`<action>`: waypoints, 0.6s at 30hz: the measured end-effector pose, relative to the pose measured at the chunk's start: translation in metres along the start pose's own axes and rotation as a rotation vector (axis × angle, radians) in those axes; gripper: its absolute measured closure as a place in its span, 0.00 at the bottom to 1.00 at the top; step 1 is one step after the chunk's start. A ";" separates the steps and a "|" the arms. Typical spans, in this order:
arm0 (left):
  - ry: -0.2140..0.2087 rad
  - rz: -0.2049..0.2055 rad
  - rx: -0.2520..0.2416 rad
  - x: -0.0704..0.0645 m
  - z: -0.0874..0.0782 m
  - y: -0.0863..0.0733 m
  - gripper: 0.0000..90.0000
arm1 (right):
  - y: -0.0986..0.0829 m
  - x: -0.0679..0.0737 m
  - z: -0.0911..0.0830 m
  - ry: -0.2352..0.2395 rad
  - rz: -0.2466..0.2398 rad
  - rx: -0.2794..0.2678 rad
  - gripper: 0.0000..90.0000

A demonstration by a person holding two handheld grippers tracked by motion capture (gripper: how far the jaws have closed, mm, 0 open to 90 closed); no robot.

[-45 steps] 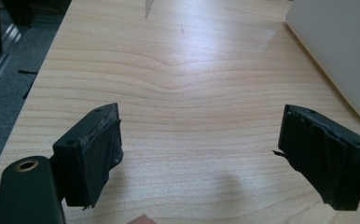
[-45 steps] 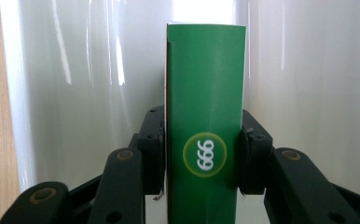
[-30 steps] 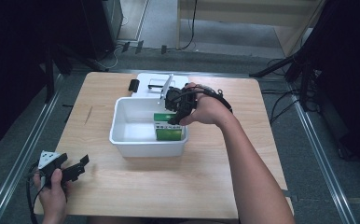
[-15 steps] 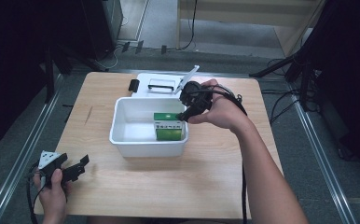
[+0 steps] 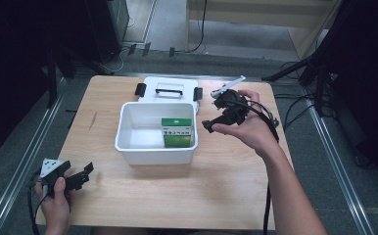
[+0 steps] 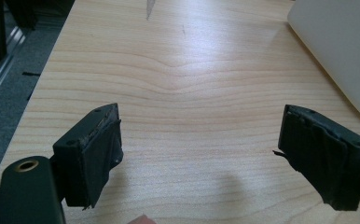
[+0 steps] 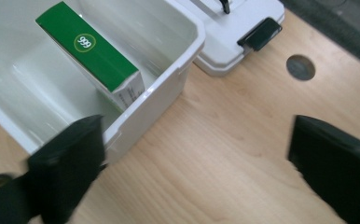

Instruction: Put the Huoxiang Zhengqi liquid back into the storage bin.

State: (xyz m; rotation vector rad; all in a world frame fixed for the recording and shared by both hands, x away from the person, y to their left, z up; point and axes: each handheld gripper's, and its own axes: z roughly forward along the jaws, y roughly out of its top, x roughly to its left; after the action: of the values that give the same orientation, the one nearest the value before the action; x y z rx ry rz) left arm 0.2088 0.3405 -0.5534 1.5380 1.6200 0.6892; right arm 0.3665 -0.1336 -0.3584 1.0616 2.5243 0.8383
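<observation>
Green box lies inside the white bin — right hand-held gripper has withdrawn past its rim, wide, empty; left hand-held gripper wide over bare counter.

Overhead view; gripper views close, perhaps tabletop-low.

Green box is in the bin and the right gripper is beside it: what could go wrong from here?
The right gripper hangs open close to the white bin's right rim, so a careless swing might knock it. The green box leans tilted inside and could topple flat. The lid lies behind the bin; reaching for it may snag the cable.
</observation>
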 end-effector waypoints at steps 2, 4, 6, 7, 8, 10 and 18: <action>0.000 0.002 -0.001 0.000 0.000 0.000 0.16 | -0.009 -0.002 -0.003 0.006 0.050 -0.038 0.00; 0.001 0.000 0.000 0.000 0.000 0.000 0.16 | -0.020 -0.005 -0.007 -0.008 0.095 -0.072 0.00; 0.002 0.003 0.002 0.000 0.000 0.000 0.16 | -0.031 -0.006 -0.010 -0.017 0.119 -0.098 0.00; 0.003 0.004 0.000 0.000 0.000 0.000 0.16 | -0.036 -0.007 -0.011 -0.020 0.128 -0.110 0.00; 0.003 0.005 0.001 0.000 0.000 0.000 0.16 | -0.041 -0.008 -0.012 -0.027 0.138 -0.122 0.00; 0.004 0.004 -0.001 0.000 0.000 0.000 0.16 | -0.053 -0.009 -0.012 -0.032 0.150 -0.140 0.00; 0.003 0.005 -0.006 0.000 0.000 0.000 0.16 | -0.102 -0.018 -0.003 -0.133 0.229 -0.191 0.00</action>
State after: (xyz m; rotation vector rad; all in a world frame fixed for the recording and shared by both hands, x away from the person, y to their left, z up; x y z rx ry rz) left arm 0.2083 0.3403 -0.5534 1.5378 1.6163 0.6985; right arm 0.3207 -0.2049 -0.4170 1.3103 2.1922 1.0095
